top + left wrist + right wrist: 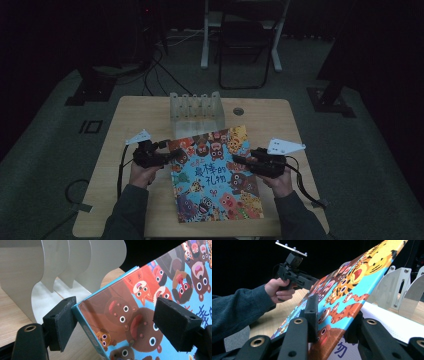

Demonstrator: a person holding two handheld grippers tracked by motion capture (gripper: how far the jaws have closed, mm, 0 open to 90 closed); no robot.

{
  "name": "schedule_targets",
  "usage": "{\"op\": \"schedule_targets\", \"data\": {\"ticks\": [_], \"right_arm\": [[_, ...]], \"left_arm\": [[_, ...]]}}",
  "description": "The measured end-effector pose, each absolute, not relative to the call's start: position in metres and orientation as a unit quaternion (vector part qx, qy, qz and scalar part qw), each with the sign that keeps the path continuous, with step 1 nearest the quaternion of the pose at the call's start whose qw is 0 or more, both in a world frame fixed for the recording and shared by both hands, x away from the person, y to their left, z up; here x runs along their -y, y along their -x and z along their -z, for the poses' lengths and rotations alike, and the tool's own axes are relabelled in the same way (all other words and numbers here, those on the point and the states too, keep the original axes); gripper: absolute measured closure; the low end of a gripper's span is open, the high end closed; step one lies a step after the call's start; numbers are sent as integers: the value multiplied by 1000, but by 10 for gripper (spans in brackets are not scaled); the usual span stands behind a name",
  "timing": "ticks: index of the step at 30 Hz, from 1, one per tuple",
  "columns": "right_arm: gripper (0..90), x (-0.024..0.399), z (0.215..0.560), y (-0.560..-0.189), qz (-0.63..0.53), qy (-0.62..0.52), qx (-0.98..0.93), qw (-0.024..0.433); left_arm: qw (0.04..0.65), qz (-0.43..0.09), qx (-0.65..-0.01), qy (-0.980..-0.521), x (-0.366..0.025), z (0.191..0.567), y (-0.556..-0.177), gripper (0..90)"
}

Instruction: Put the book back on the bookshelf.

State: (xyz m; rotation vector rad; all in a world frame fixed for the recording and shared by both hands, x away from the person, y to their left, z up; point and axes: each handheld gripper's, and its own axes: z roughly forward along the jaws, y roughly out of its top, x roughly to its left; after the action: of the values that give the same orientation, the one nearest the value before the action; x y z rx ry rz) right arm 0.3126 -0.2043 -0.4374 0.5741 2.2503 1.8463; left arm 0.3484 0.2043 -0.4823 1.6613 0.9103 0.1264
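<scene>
A colourful picture book (pixel 215 185) with cartoon animals on its cover sits tilted over the wooden table (pixel 135 115), its far end towards a white divider rack (pixel 196 112). My right gripper (pixel 236 160) is shut on the book's right edge; its pads (pixel 312 312) clamp the cover (pixel 352 290) from both sides. My left gripper (pixel 175 155) stands open at the left edge. The book's corner (pixel 130 310) lies between its wide jaws, with one pad (pixel 62 322) against the spine edge. From the right gripper view the left gripper (pixel 312 281) meets the book's far edge.
The rack's curved white dividers (pixel 62 262) stand just behind the book, and its metal plates (pixel 392 287) are close to the raised end. A round cable hole (pixel 238 111) sits at the table's back right. A folding chair (pixel 245 45) and floor cables lie beyond the table.
</scene>
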Motion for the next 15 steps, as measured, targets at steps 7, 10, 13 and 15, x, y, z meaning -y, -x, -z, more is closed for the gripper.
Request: {"op": "schedule_targets", "data": {"ticks": [7,10,13,15], "right_arm": [[701,205,433,-312,-620,-181,-758,92],[705,205,429,-311,-621,-171,-759,99],[706,205,428,-310,-621,-167,-759,102],[707,206,427,-311,-623,-164,-758,103]], "left_arm": [[594,-62,-385,-703,-205,476,-344,198],[599,-70,-381,-700,-206,469,-341,199],[602,-73,-381,-698,-206,466,-340,198],[605,-79,-377,-697,-207,462,-338,198]]}}
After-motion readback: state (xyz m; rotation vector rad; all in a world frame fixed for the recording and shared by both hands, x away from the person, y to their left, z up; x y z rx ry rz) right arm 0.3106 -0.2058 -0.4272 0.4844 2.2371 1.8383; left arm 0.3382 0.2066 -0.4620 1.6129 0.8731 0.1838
